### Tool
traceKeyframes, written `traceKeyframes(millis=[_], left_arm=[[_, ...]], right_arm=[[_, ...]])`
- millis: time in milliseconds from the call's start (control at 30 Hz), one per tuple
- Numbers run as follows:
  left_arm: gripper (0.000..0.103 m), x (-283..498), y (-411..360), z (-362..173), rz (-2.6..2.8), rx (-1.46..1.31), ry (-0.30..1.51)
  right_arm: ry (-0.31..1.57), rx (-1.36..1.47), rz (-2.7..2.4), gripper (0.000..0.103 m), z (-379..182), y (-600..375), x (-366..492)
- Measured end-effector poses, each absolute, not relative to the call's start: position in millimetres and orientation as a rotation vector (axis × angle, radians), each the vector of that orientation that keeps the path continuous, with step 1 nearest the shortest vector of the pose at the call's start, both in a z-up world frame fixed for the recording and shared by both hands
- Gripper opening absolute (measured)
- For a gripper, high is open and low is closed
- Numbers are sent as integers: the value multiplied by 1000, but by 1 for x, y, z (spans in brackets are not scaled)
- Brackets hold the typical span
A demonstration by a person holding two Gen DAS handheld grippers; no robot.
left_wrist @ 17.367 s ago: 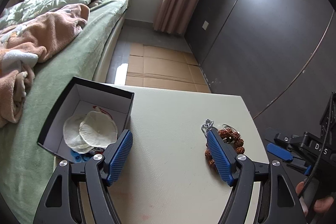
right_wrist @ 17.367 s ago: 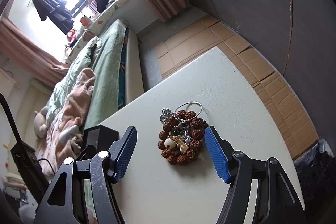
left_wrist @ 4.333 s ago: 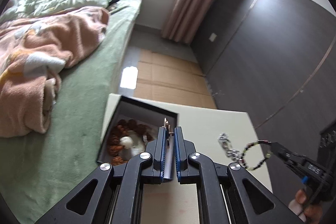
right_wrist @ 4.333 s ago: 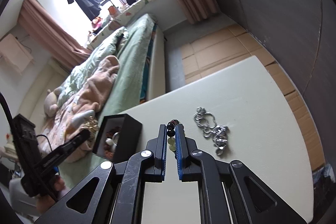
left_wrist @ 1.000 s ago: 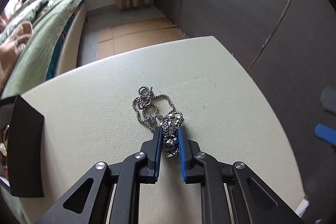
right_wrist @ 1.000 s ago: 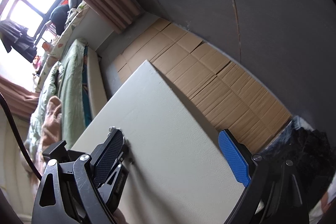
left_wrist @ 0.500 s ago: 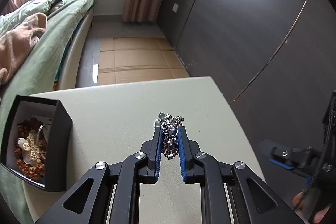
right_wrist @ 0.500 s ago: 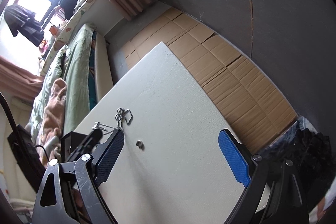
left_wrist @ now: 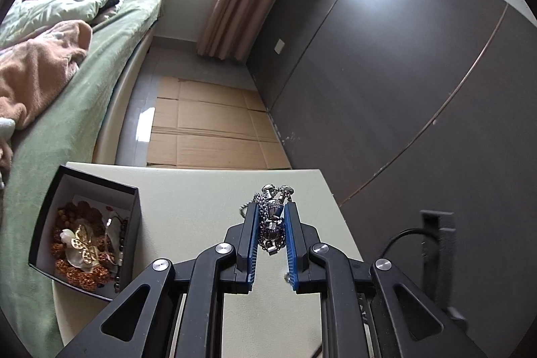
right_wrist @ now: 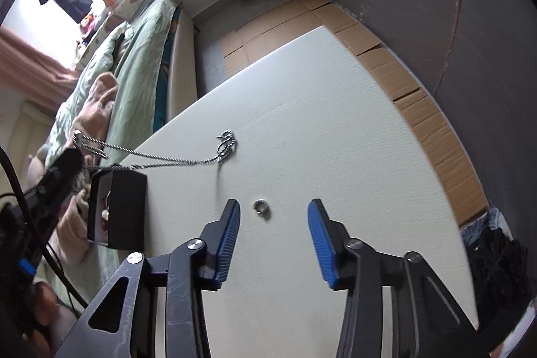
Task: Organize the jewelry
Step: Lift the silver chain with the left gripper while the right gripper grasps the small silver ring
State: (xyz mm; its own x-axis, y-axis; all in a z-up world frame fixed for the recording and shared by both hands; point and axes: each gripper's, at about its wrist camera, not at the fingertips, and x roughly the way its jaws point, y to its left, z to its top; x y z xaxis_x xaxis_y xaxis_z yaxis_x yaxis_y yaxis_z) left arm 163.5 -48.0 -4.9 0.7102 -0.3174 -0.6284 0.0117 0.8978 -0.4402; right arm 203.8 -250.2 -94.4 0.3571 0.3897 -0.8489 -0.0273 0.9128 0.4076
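Your left gripper is clamped narrow on the silver chain necklace, pendant bunched between the blue pads and lifted off the white table. From the right wrist view the chain runs taut across from that left gripper down to a small coil that rests on the tabletop, so only part of it is in the air. The black jewelry box sits at the table's left edge beside the green bed, open, with brown beads and a gold butterfly piece inside. Your right gripper points steeply down at the table, and its jaws have just been closing; they stand at a middling gap with the pads touching nothing. A small silver ring lies flat on the table just ahead of them, nearer the left pad and not between the tips. On the floor beyond the table lie flattened sheets of cardboard.
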Motion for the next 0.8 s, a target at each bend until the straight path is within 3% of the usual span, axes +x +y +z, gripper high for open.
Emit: traceKeyframes(millis=[133, 400, 467, 800], left_arm=[[15, 160, -35, 1, -196, -460, 749], [15, 151, -6, 16, -197, -525, 707], [15, 149, -1, 19, -198, -533, 696], [15, 142, 20, 26, -191, -580, 670]], right_arm=[[1222, 358, 266, 34, -108, -238, 208], [1241, 321, 217, 32, -120, -221, 211], [1234, 299, 198, 26, -120, -218, 210], [1199, 143, 140, 26, -114, -197, 211]])
